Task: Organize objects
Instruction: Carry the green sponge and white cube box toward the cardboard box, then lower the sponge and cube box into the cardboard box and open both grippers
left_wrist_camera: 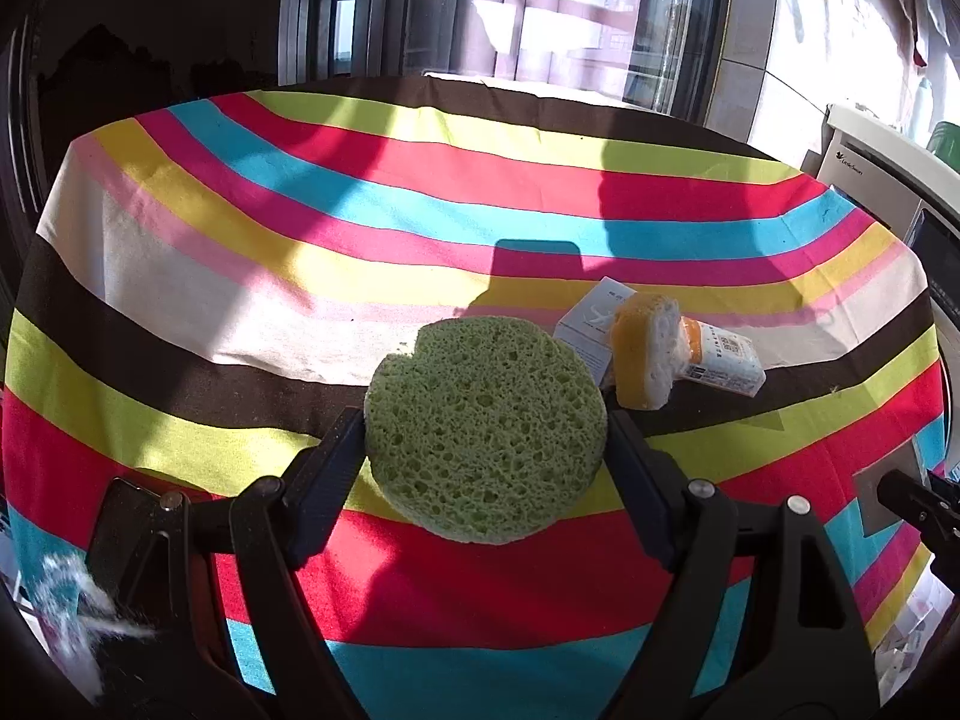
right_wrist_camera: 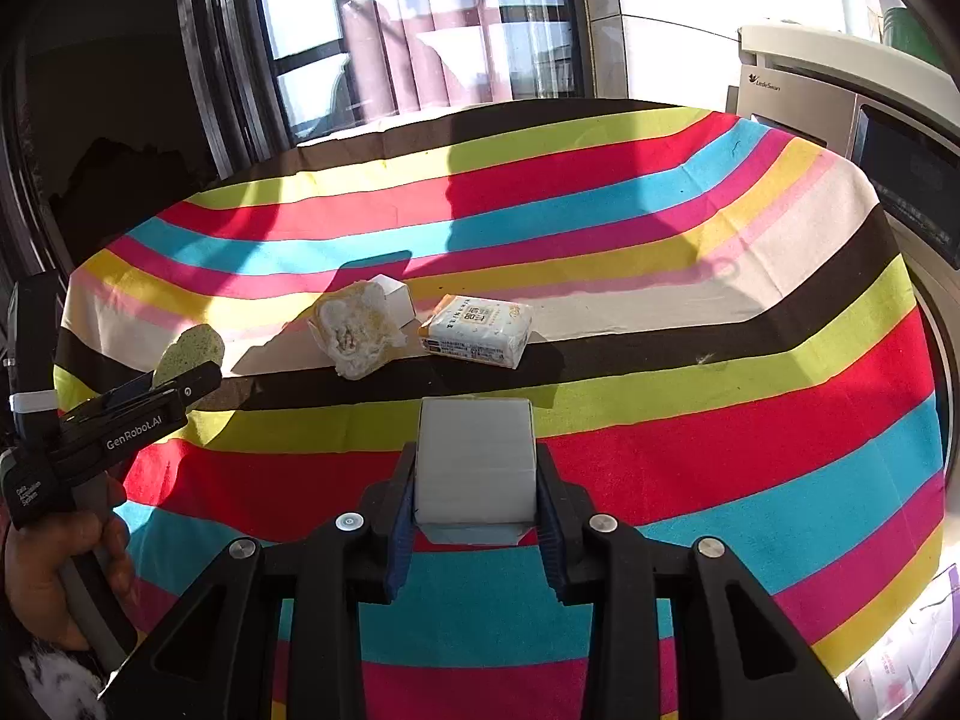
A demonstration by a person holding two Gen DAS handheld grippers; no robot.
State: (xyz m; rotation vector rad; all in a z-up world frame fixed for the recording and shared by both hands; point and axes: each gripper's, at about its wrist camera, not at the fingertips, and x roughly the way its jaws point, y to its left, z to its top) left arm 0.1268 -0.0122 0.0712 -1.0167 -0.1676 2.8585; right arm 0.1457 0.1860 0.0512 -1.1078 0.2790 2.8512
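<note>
My left gripper (left_wrist_camera: pixel 486 420) is shut on a round green sponge (left_wrist_camera: pixel 486 426) and holds it above the striped tablecloth (left_wrist_camera: pixel 240 252). My right gripper (right_wrist_camera: pixel 475 468) is shut on a white box (right_wrist_camera: pixel 475 456), also above the cloth. Ahead lie a small white box (right_wrist_camera: pixel 396 297), a yellow-and-white sponge (right_wrist_camera: pixel 357 333) leaning on it, and a tissue pack (right_wrist_camera: pixel 480 330). These show in the left wrist view too: the small white box (left_wrist_camera: pixel 585 330), the sponge (left_wrist_camera: pixel 645 354), the pack (left_wrist_camera: pixel 723 360). The left gripper and green sponge (right_wrist_camera: pixel 189 351) show at the right wrist view's left edge.
A washing machine (right_wrist_camera: pixel 840 96) stands at the table's right side. Windows with curtains (right_wrist_camera: pixel 414 30) are behind the table. A hand (right_wrist_camera: pixel 54 576) holds the left gripper's handle. Papers (right_wrist_camera: pixel 900 660) lie low at the right.
</note>
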